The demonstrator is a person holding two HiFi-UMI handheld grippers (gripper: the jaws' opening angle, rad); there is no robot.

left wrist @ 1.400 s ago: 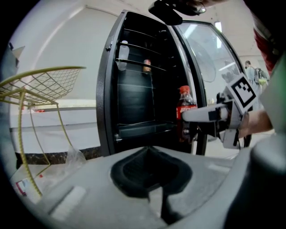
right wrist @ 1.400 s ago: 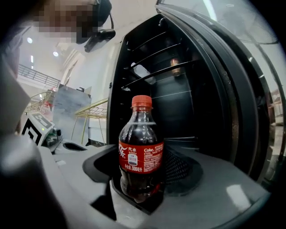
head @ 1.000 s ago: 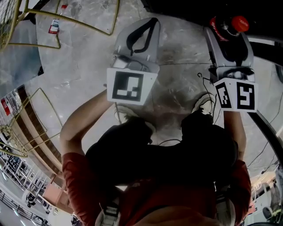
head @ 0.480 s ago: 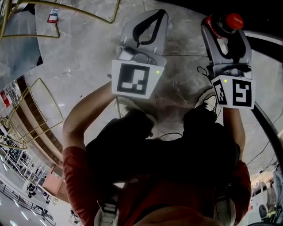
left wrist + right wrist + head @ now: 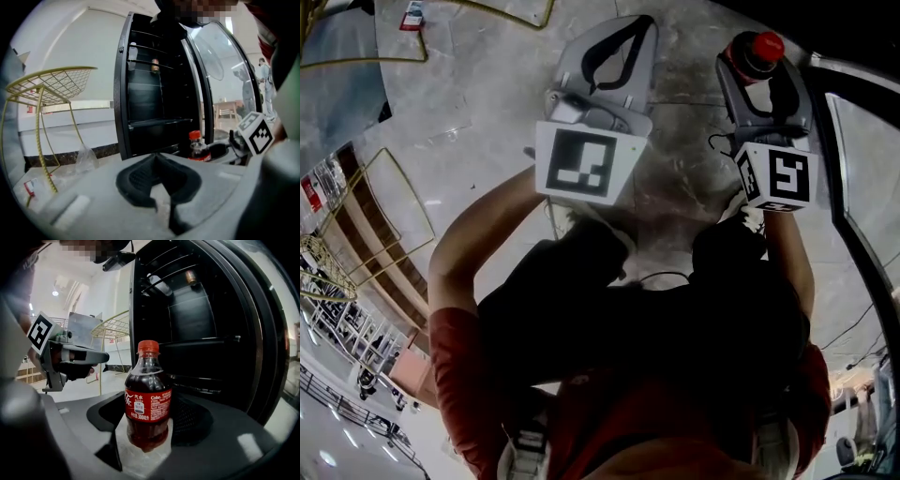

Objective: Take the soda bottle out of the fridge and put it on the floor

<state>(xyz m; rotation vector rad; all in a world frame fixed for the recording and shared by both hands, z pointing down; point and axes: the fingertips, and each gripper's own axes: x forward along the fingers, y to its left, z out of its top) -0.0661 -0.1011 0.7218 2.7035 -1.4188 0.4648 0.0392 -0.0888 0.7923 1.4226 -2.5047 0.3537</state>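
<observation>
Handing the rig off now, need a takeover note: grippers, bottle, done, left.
Right gripper: shut on the soda bottle, upright.
Left gripper: shut, empty.
Bottle is out of the fridge, held low before its open front, apparently not on the floor yet.
Done: removal.
Left: lower, stand it on the floor, release.

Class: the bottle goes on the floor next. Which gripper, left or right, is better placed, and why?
Right. The right gripper is shut on the bottle, outside the fridge and over the floor. The left gripper is shut and empty, off to the side.
</observation>
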